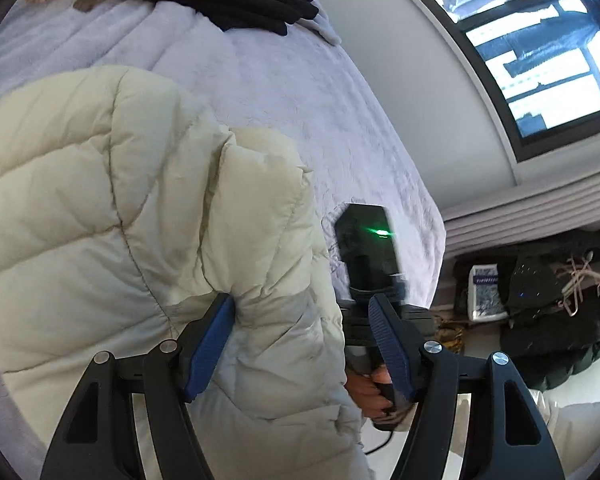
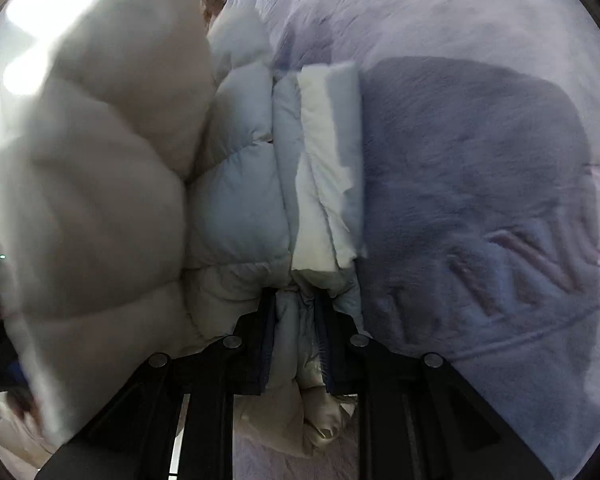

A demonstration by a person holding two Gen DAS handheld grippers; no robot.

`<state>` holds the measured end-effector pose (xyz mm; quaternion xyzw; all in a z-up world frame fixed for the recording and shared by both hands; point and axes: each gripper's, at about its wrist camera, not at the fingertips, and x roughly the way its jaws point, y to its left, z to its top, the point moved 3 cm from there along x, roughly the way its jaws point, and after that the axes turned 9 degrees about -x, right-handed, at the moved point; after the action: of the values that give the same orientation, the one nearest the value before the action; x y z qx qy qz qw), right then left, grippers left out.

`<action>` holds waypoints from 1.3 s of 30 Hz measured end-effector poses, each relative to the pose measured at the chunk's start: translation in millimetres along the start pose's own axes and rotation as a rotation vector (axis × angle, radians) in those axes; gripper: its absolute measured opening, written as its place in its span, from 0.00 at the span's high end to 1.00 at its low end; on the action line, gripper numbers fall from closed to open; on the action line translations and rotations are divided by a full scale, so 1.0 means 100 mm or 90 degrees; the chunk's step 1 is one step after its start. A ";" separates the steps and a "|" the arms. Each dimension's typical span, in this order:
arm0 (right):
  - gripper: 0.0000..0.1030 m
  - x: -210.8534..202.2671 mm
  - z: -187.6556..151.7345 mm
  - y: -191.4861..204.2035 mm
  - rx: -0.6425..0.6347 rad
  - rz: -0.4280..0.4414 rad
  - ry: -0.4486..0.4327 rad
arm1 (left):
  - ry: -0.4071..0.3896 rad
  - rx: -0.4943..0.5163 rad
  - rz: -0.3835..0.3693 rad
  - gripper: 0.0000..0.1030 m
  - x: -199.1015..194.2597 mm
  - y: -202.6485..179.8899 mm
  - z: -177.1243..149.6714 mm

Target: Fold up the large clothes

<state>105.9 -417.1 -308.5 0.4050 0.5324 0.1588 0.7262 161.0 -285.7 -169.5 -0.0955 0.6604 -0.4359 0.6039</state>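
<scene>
Jacket (image 1: 100,200), cream, puffy, quilted.

Left wrist view: bright daylight enters through the window (image 1: 540,52), panes overexposed. Bed (image 1: 260,92) below it evenly lit. Fisheye bends the window frame; black vignette at corners. Green indicator light smeared.

Right wrist view: dimmer, bluish. Puffer jacket (image 2: 100,184) left portion motion-blurred, glare at top left. Dark shadow on bed (image 2: 480,200) beside jacket.
</scene>
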 end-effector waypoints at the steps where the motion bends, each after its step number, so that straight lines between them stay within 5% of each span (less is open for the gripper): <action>1: 0.79 -0.07 -0.01 -0.04 0.011 0.002 -0.006 | 0.001 -0.007 -0.002 0.33 0.02 0.02 0.01; 3: 0.74 -0.28 -0.05 -0.13 0.035 0.000 -0.029 | 0.003 -0.010 0.000 0.33 0.06 0.03 0.00; 4: 0.53 -0.37 -0.03 -0.14 0.043 -0.005 -0.038 | 0.002 -0.005 0.004 0.33 0.09 0.03 0.01; 6: 0.29 -0.60 -0.05 -0.19 0.054 0.006 -0.068 | 0.002 0.017 0.016 0.33 0.12 0.02 0.02; 12: 0.29 -1.08 0.05 -0.14 0.053 0.074 -0.115 | 0.003 0.083 0.058 0.32 0.23 -0.08 -0.04; 19: 0.29 -0.88 0.43 0.47 -0.052 0.108 -0.077 | 0.003 0.101 0.074 0.32 0.29 -0.13 -0.04; 21: 0.36 -0.75 0.45 0.58 -0.075 0.096 -0.052 | 0.001 0.104 0.076 0.32 0.29 -0.13 -0.05; 24: 0.84 -0.53 0.59 0.58 -0.070 0.071 -0.010 | -0.005 0.107 0.091 0.32 0.26 -0.13 -0.08; 25: 0.87 -0.48 0.63 0.54 -0.068 0.049 -0.002 | -0.006 0.109 0.097 0.32 0.24 -0.15 -0.09; 31: 0.89 -0.37 0.67 0.18 -0.035 -0.019 0.013 | -0.046 0.094 0.094 0.32 -0.23 -0.06 -0.15; 39: 0.89 -0.21 0.71 0.05 -0.032 -0.037 0.017 | -0.140 -0.124 0.077 0.22 -0.99 0.91 -0.01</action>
<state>163.0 -457.6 -283.4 0.3691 0.5496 0.1563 0.7330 221.2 -165.8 -161.3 -0.1606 0.6342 -0.3197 0.6855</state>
